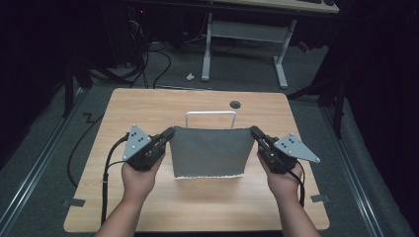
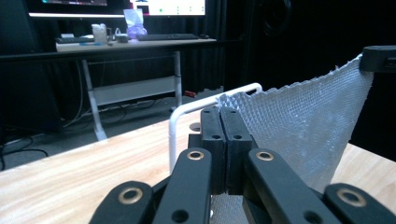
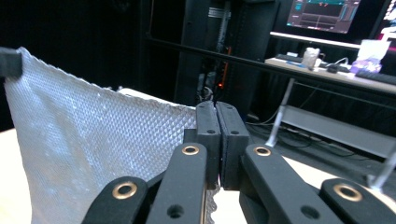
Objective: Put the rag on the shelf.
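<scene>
Grey cloth [image 1: 208, 150] hanging taut above table [image 1: 148, 106], top corners pinched in closed jaws of left gripper [image 1: 170, 133] and right gripper [image 1: 254, 131]

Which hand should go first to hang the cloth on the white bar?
Neither is clearly better: the left gripper and right gripper each pinch a top corner of the cloth, level, equally near the bar. Probably both together.

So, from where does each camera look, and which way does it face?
High view: above the table, facing forward and down; both forearms, left gripper and right gripper.
Left gripper view: along shut jaws toward the cloth and white rack.
Right gripper view: along shut jaws, cloth at left.
All share the cloth.
</scene>
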`<state>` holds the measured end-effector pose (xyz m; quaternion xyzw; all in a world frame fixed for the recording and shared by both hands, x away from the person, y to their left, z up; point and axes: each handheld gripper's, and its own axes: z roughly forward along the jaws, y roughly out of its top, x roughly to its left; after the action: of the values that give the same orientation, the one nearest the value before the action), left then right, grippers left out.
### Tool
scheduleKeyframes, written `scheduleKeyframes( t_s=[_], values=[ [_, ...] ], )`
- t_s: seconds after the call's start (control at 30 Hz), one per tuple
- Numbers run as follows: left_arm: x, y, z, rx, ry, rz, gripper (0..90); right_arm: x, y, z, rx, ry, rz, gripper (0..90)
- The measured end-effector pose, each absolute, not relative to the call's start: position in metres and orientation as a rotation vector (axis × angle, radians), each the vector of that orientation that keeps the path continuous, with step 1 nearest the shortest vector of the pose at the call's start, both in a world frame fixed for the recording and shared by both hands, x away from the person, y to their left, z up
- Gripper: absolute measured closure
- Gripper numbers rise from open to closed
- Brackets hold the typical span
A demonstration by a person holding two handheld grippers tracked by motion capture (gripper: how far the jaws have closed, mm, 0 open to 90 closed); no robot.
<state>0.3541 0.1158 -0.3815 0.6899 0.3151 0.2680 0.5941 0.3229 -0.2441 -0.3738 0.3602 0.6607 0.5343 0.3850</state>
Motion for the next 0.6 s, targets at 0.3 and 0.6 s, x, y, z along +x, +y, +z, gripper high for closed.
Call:
scheduleKeyframes(
  t_s=[0.3, 0.6],
  values=[
    [0.379, 0.109, -0.364, 1.614, 0.738, 0.674, 89.5, 0.342, -0.244, -0.360, 0.913, 1.685, 1.317, 89.8],
    [0.410, 0.106, -0.349, 1.639, 0.736, 0.738, 89.4, 0.371, -0.239, -0.352, 0.934, 1.694, 1.297, 89.8]
  ],
)
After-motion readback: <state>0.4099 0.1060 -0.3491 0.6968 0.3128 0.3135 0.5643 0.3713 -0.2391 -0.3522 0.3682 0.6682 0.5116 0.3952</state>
